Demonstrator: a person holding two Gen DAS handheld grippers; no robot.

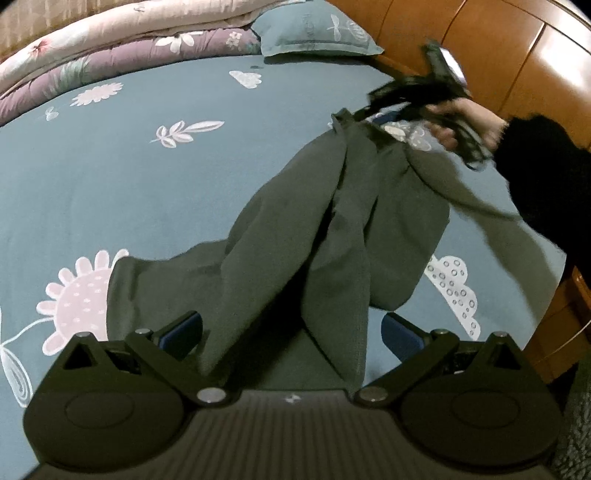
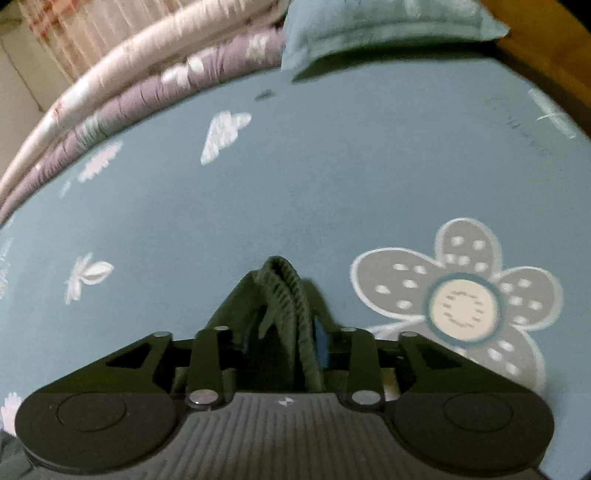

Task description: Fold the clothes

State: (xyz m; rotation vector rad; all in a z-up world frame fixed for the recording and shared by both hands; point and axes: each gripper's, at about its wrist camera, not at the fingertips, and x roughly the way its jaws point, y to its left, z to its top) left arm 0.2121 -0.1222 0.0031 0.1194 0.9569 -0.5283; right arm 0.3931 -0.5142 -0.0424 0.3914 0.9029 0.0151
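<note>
Bed (image 1: 129,177) filled both views: teal sheet printed with white leaves, clouds and flowers. Wooden headboard (image 1: 517,55) curved along its far right. A teal pillow (image 1: 314,29) lay against that headboard; folded quilts (image 1: 110,44), pink over mauve, were stacked left of the pillow.

Dark green garment (image 1: 332,221) hung and draped across the sheet on the side away from the pillow, one end raised, the other trailing toward the left gripper (image 1: 291,332). It looked like a knit top; a ribbed band showed in the right wrist view, cuff or hem, I could not tell which. Long vertical folds ran down it, so the cloth was soft and limp, with no stiffness of its own. Judged light to moderate in weight, not slippery, not fragile. It would sag wherever unsupported and bunch if dragged.

Right gripper (image 2: 291,332) had its jaws pressed together on the ribbed band, the fabric doubled between them. From the left wrist view, a hand (image 1: 461,122) in a dark sleeve held that gripper up toward the headboard.

Left gripper's jaws stood spread wide, fabric lying between them but not pinched.

Best holds, by my judgement: ribbed edges and seams, where the knit is thickest and least likely to stretch. Two holds well apart along one edge would keep it flat.
</note>
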